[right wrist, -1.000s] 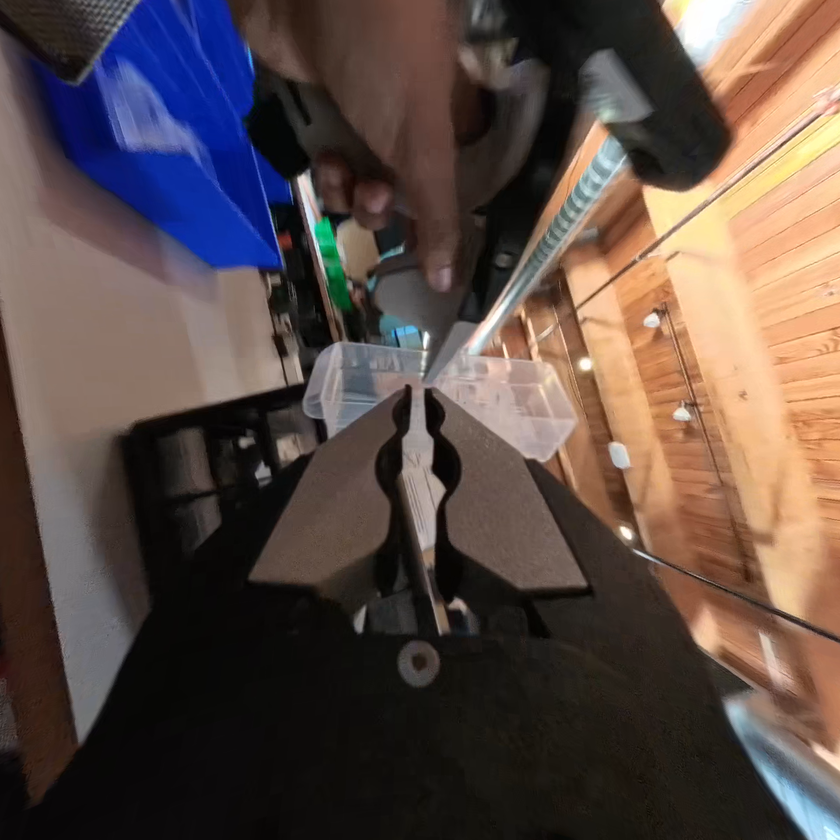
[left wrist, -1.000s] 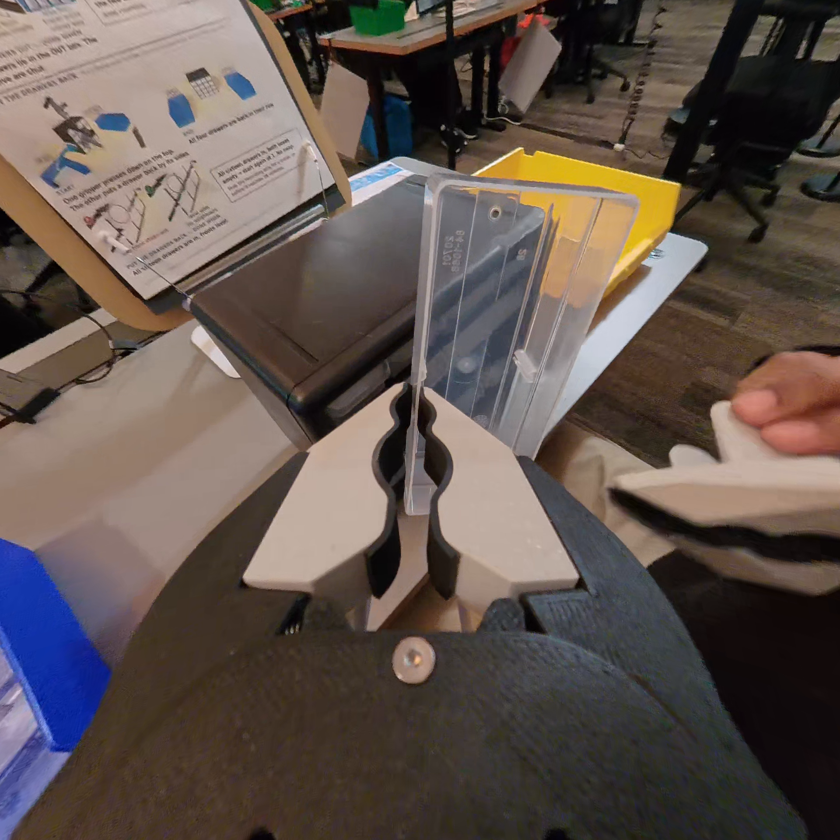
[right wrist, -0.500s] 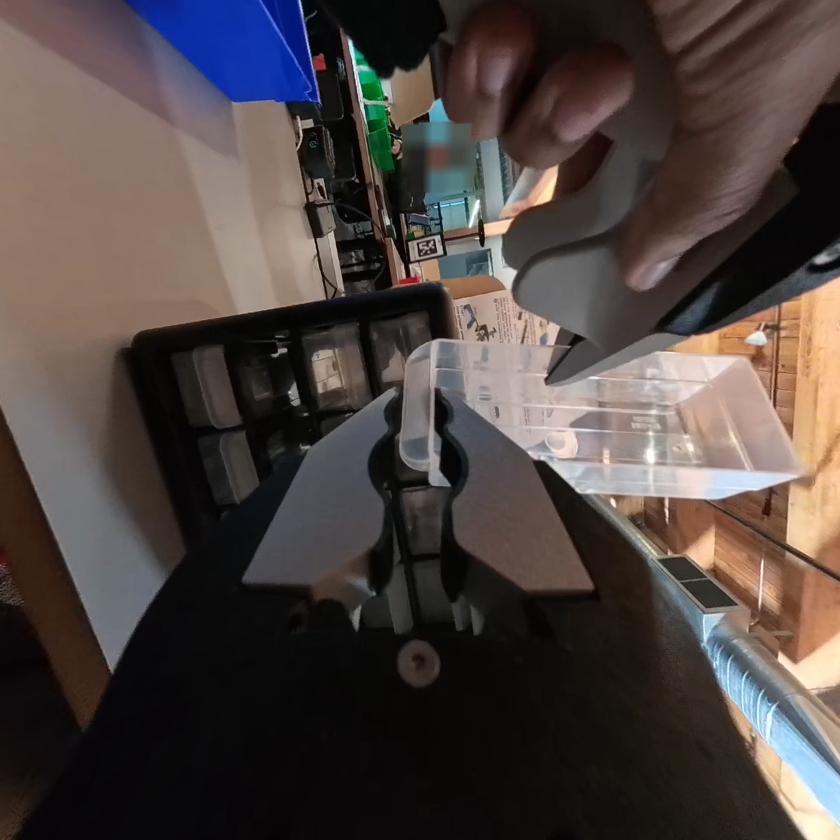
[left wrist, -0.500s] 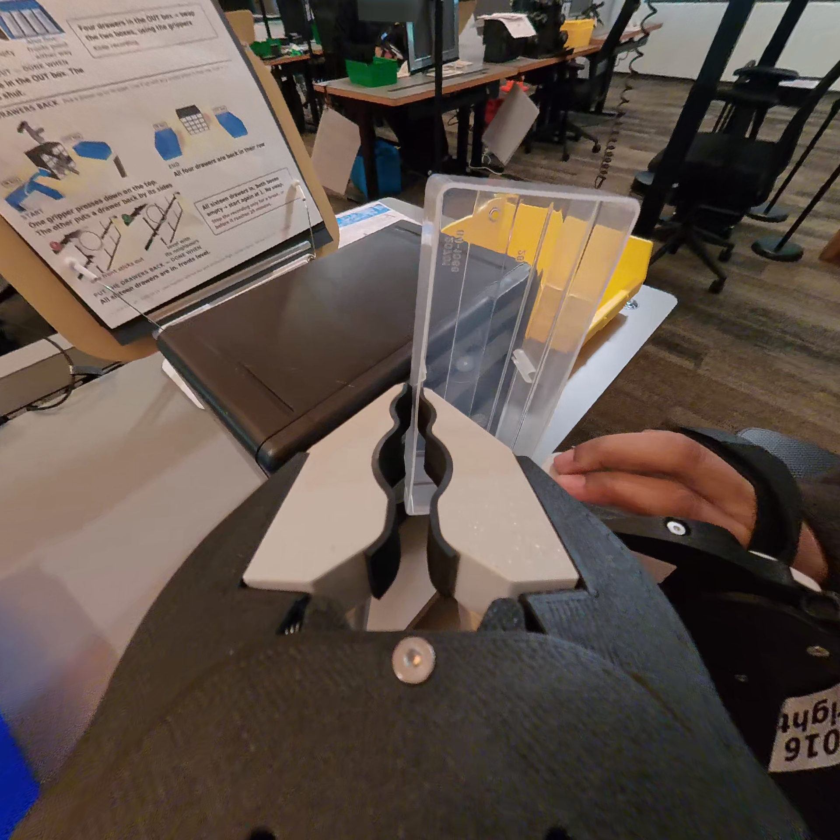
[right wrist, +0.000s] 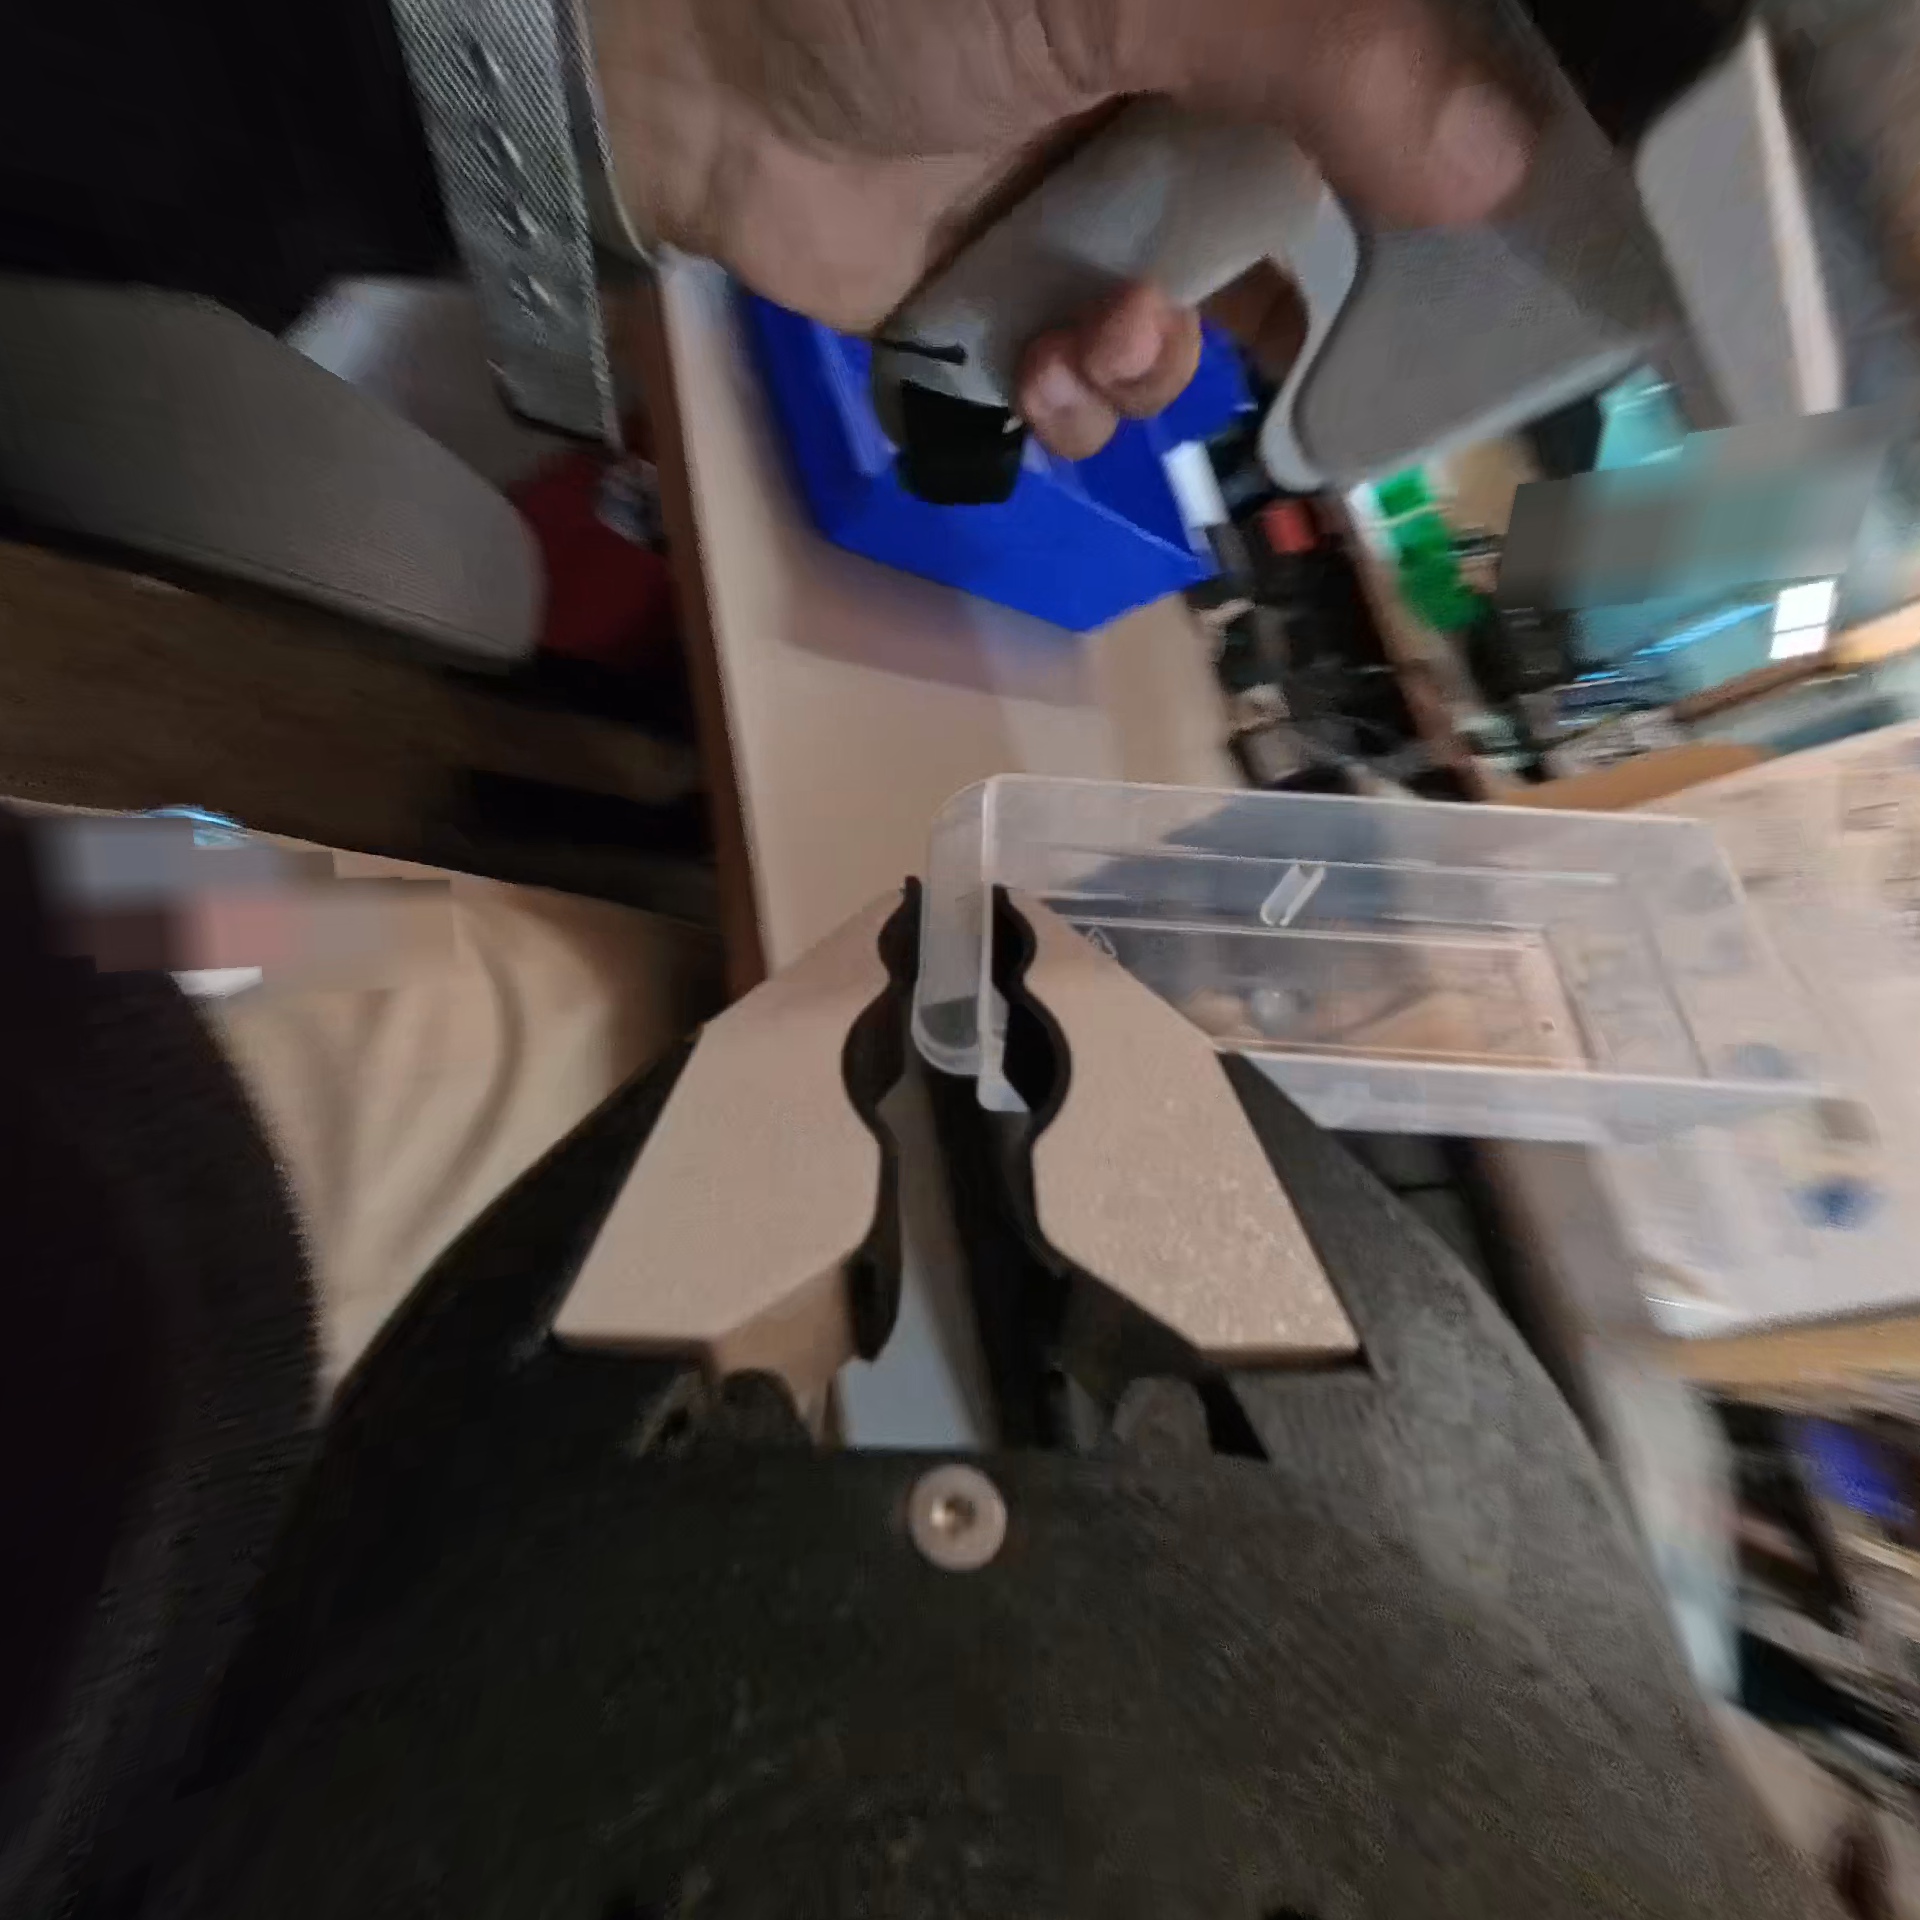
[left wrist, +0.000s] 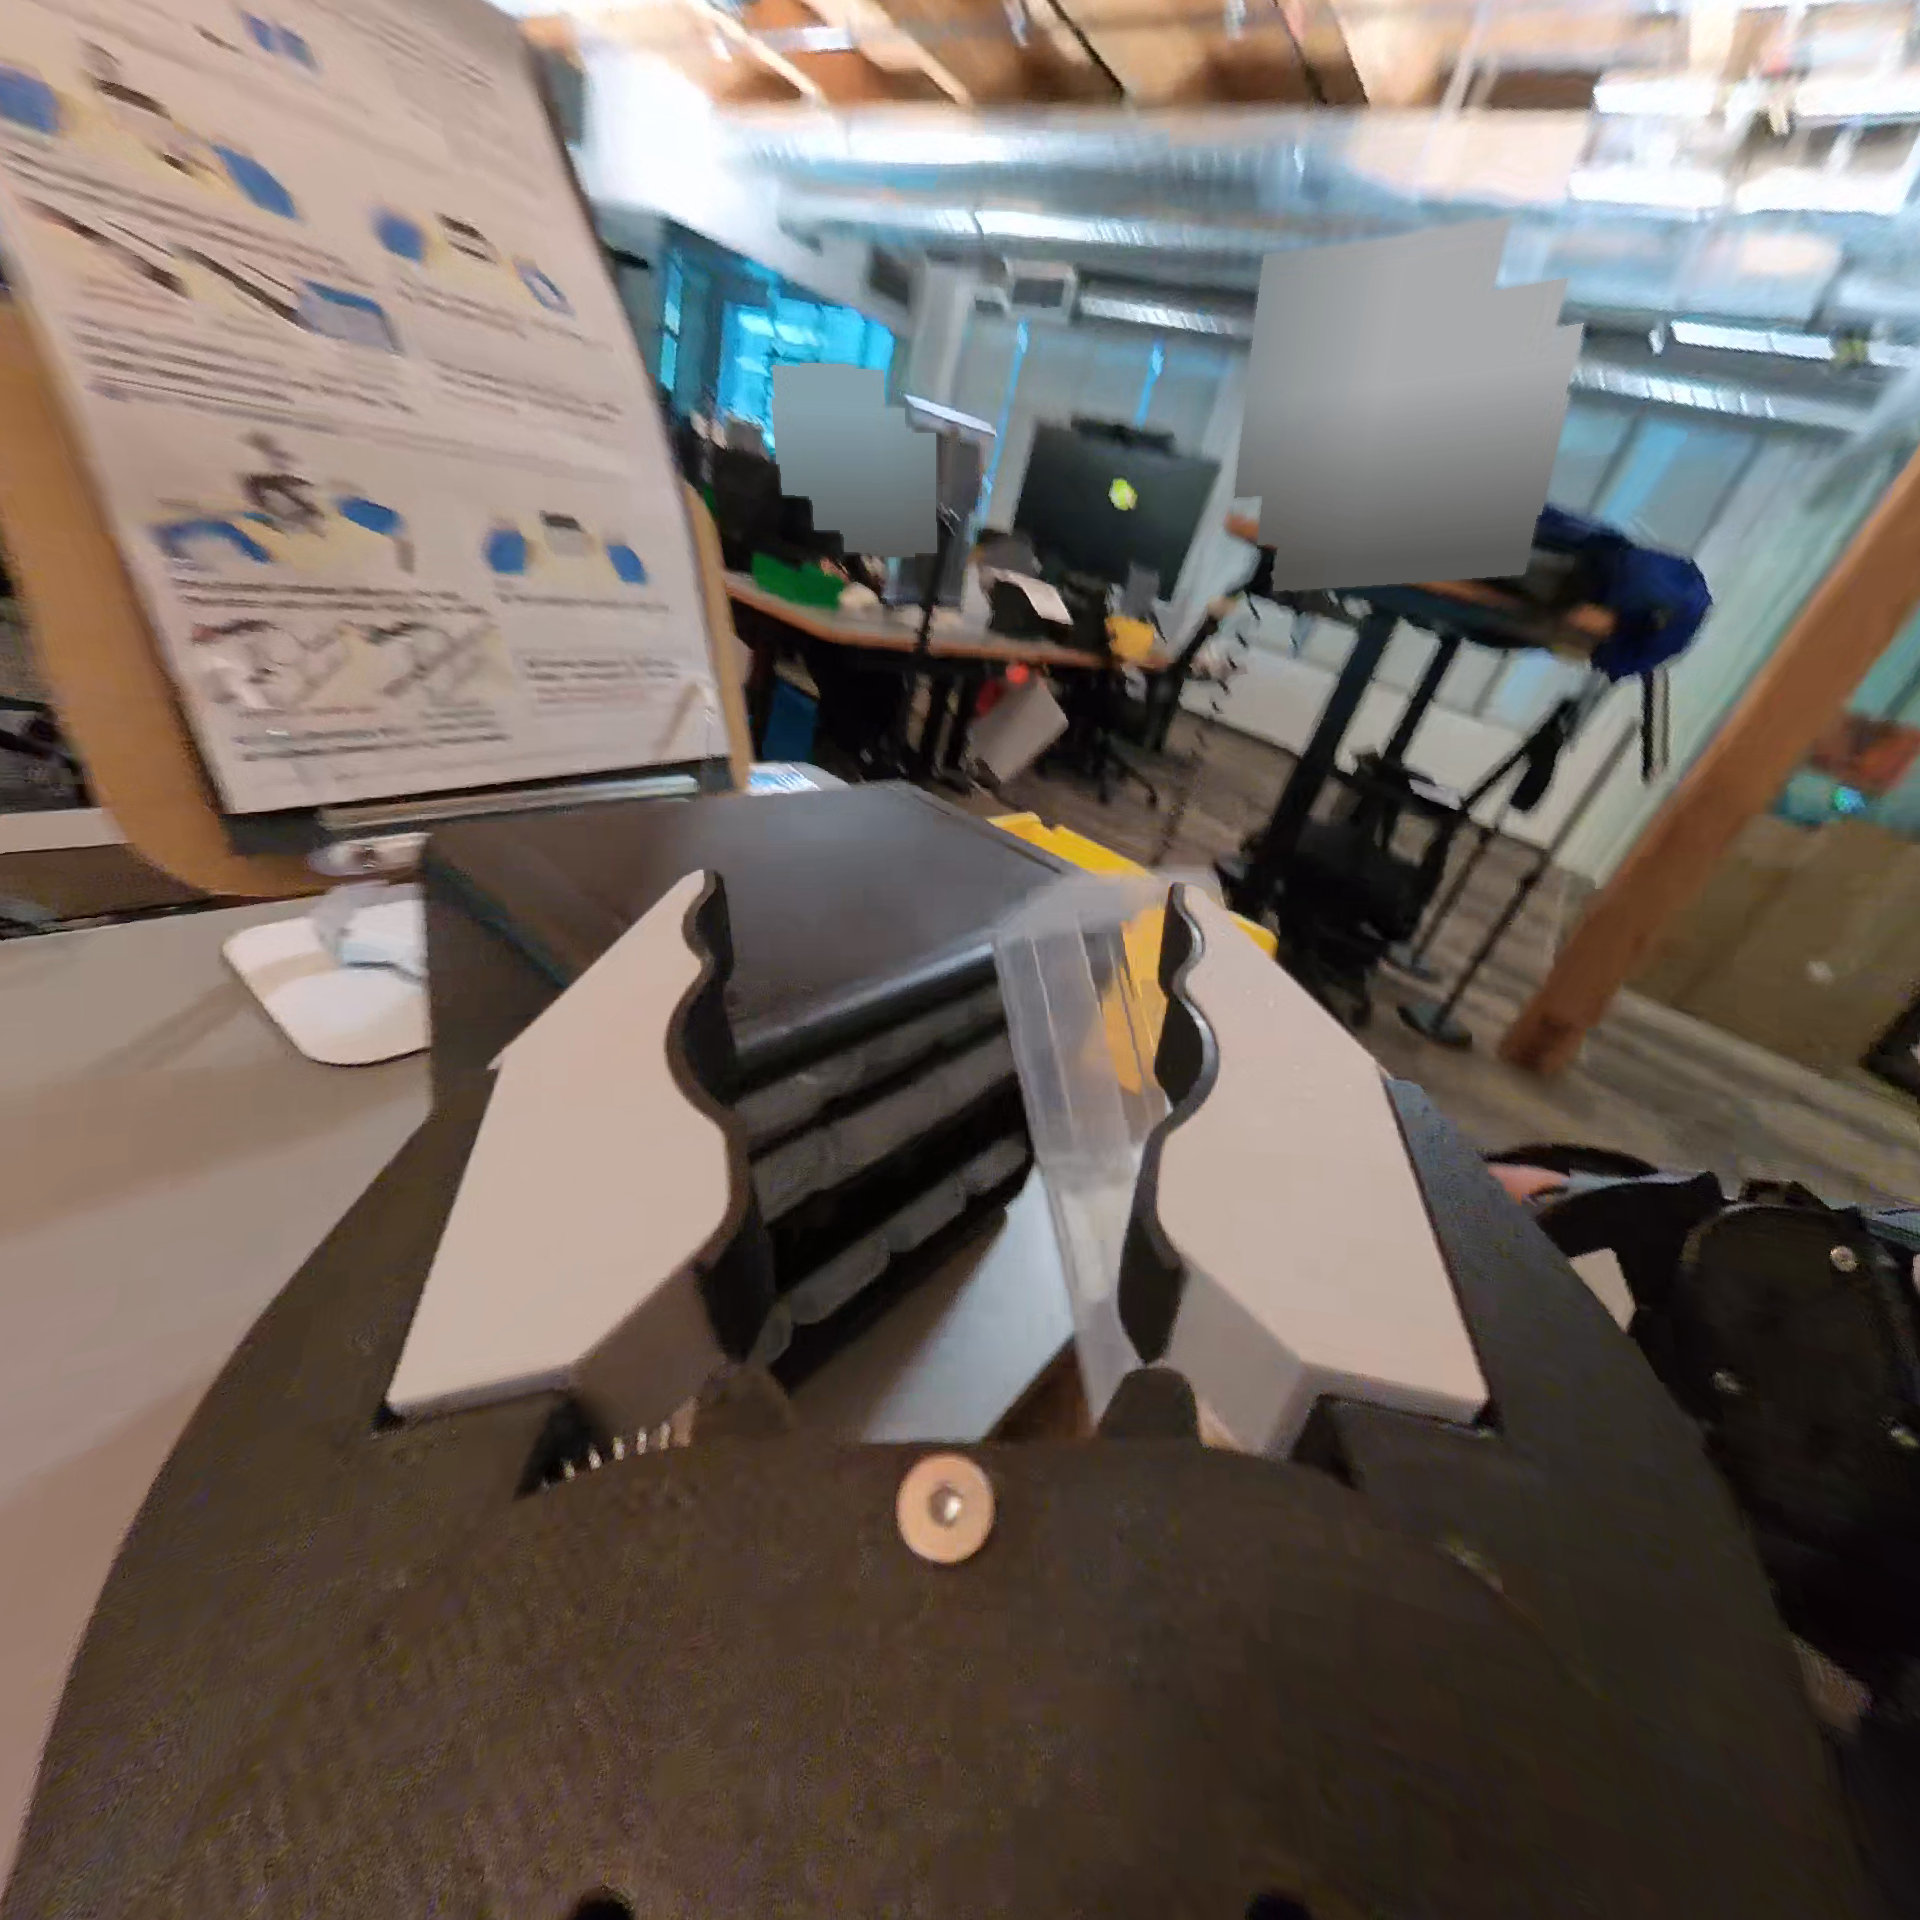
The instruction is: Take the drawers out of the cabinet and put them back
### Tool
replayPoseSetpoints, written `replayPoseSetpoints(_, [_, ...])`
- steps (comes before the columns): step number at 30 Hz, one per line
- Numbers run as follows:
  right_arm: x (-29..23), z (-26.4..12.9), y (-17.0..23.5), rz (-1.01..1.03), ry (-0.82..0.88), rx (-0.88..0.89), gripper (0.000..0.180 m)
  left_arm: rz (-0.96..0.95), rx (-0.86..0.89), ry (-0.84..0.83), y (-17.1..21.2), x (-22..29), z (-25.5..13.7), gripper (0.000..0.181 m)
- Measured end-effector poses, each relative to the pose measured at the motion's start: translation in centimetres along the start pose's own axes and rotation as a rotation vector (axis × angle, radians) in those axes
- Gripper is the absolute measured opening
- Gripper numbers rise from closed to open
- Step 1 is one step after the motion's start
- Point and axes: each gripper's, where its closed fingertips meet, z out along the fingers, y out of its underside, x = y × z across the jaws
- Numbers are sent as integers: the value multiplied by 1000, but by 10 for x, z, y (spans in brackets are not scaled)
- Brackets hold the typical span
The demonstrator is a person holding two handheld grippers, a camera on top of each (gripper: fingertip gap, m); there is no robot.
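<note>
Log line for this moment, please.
left gripper: open | right gripper: shut on drawer | drawer: clear, in air | cabinet: on table

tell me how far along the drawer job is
One clear drawer is out of the black cabinet. In hand: the right gripper pinches its front lip, while the left gripper is open. Left: sliding it back in.

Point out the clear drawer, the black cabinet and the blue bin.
clear drawer (right wrist: 1351, 966), right wrist view, on its transparent base.
black cabinet (left wrist: 831, 883), left wrist view, on its top panel.
blue bin (right wrist: 987, 540), right wrist view, on its side wall.
</note>
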Motion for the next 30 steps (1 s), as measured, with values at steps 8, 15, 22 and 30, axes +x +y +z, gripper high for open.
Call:
replayPoseSetpoints(8, [-28, -17, 11, 498, -596, 163, 12, -45, 23, -246, 48, -89, -27, 80])
replayPoseSetpoints(15, [-31, 0, 8, 650, -852, 173, 12, -87, -104, -245, 111, -116, -11, 79])
replayPoseSetpoints(22, [-28, 30, 23, 757, -843, 132, 11, -84, -140, -236, 130, -126, -9, 78])
replayPoseSetpoints(30, [-20, 38, 25, 735, -810, 157, 11, -133, -124, -226, 133, -135, -11, 77])
